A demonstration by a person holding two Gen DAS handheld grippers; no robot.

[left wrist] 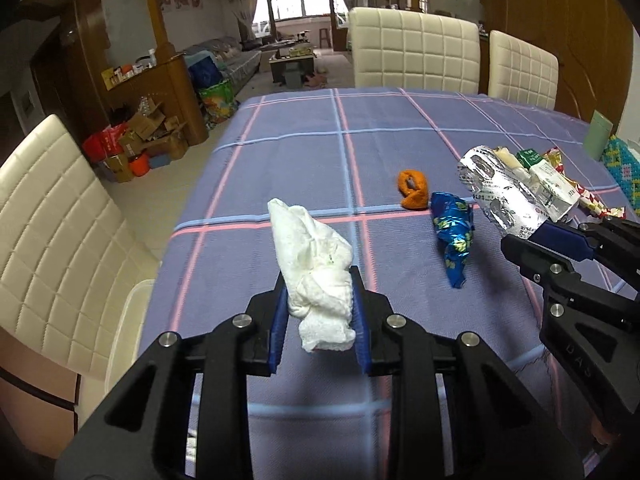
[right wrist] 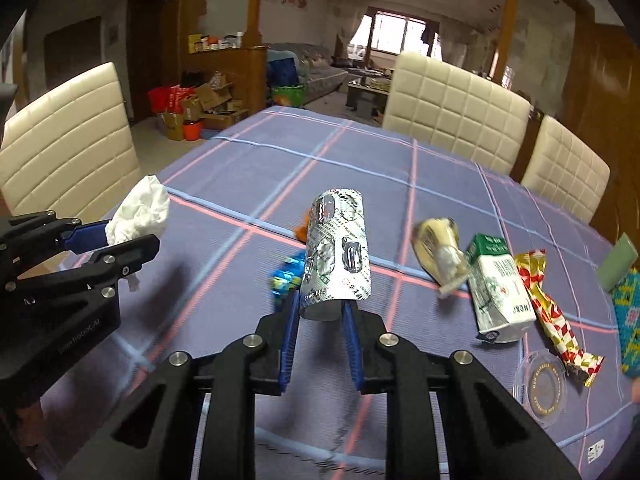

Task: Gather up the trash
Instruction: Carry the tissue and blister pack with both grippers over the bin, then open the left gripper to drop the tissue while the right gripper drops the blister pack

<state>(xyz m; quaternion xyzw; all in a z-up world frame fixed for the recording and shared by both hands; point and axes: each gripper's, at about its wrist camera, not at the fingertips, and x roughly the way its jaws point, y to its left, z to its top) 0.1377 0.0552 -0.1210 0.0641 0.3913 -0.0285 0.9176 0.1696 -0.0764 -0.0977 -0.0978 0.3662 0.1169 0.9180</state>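
The left claw (left wrist: 318, 312) pinches a tissue (left wrist: 310, 256) and the right claw (right wrist: 322, 322) a foil pack (right wrist: 338, 248), both above the desk (left wrist: 320, 136), no bin in view.

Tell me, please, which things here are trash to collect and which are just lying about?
Job:
tissue in left claw
blister pack in right claw
blue wrapper
orange peel
carton
red-gold wrapper

Lying about:
chairs
coaster
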